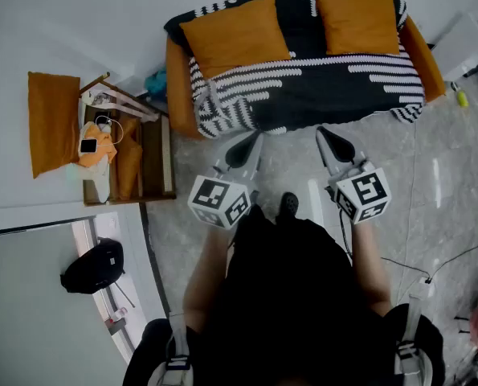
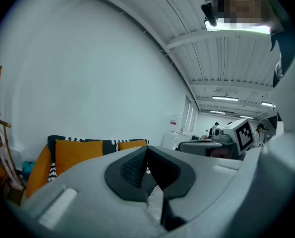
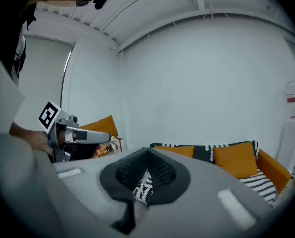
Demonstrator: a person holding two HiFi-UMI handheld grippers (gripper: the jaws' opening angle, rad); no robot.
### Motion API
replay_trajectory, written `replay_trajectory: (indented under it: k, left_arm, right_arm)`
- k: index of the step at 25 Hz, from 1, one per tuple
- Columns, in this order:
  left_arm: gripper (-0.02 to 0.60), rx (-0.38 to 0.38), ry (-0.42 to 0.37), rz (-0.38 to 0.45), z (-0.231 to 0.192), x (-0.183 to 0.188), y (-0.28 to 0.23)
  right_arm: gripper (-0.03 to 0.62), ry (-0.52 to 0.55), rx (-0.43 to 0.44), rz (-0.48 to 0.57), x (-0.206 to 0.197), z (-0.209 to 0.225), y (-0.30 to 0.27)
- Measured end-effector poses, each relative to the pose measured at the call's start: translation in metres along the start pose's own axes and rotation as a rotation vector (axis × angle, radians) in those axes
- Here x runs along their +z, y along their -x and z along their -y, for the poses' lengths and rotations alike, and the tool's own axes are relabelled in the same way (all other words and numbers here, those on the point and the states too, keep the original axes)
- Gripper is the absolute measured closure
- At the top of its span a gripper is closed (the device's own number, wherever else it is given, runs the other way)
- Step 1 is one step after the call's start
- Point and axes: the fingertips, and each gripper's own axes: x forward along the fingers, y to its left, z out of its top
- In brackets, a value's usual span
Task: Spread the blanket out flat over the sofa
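Head view shows the sofa (image 1: 178,83) across the top of the frame, with the black-and-white blanket (image 1: 327,87) already draped over its seat, its back and most of its front edge. Two orange cushions (image 1: 234,34) (image 1: 357,24) sit on top of the blanket against the back. The cloth looks mostly flat, so the job seems nearly done. The one untidy spot is a bunched fold (image 1: 210,99) at the front corner near the sofa's left arm.

Both claws hover over the floor in front of the sofa, well apart from the blanket. The left claw (image 1: 247,145) has its tips pressed together with nothing between them, as the left gripper view confirms (image 2: 147,150). In the right gripper view the right claw (image 3: 147,155) is likewise closed and empty; the striped pattern in its gap is the distant blanket.

To finish well, the left claw should probably move to that bunched corner, open, and pinch only the hem. A gentle pull outward and down would likely smooth it. Tugging hard risks shifting the cushions or dragging the far side off the sofa.
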Motion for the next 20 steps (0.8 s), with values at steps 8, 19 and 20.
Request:
replay_trajectory:
  k: [8, 19, 20]
  left_arm:
    - [0.571, 0.009, 0.001, 0.0, -0.002, -0.002, 0.0]
    - [0.571, 0.025, -0.002, -0.022, 0.002, -0.01, -0.002]
    - [0.571, 0.028, 0.0, -0.023, 0.001, -0.011, -0.001]
  right_arm:
    - [0.592, 0.01, 0.004, 0.005, 0.0, -0.001, 0.0]
    - [0.592, -0.058, 0.028, 0.063, 0.001, 0.005, 0.002]
    - [0.592, -0.058, 0.033, 0.059, 0.001, 0.005, 0.001]
